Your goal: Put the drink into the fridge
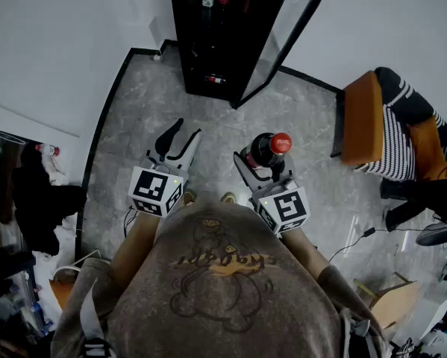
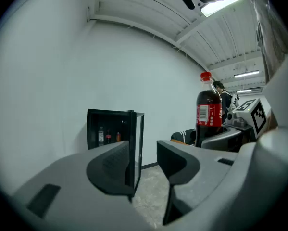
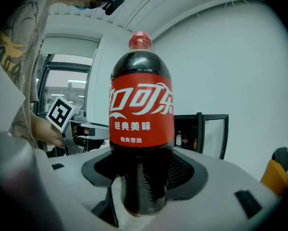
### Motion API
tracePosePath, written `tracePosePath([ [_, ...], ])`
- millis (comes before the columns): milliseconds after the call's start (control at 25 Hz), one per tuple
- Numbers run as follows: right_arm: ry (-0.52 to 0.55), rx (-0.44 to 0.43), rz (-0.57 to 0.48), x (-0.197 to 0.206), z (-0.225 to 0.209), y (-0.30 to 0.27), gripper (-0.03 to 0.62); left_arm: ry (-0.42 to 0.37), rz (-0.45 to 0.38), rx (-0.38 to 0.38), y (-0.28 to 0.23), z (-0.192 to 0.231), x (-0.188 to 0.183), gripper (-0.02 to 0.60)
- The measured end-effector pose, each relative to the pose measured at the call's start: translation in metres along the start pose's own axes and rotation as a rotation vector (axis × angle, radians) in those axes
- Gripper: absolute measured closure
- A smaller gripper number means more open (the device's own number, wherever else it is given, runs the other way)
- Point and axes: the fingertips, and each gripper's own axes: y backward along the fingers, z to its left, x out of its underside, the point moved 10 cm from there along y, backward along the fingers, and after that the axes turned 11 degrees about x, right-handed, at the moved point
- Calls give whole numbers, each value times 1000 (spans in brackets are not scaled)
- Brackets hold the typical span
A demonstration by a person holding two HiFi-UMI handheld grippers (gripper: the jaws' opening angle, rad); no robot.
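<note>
A dark cola bottle with a red cap and red label stands upright between the jaws of my right gripper, which is shut on its lower body. In the right gripper view the bottle fills the middle, with the gripper clamped round it. My left gripper is open and holds nothing; its view shows a bare gap between the jaws. Ahead on the floor stands the small black fridge, its glass door swung open to the right.
Some small bottles stand on the fridge shelves. An orange chair with a striped cloth is at the right, a cable and cardboard box behind it. Dark clutter lies at the left wall. Grey stone floor lies between me and the fridge.
</note>
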Motion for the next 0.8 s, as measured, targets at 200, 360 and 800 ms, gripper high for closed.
tracePosePath([
  [200, 10, -1, -2, -4, 9, -6, 313, -4, 6, 12, 6, 7, -1, 400],
  [360, -17, -12, -13, -3, 15, -12, 313, -4, 3, 16, 9, 14, -2, 400],
  [800, -82, 66, -12, -14, 24, -22, 313, -20, 0, 51, 15, 42, -4, 400],
])
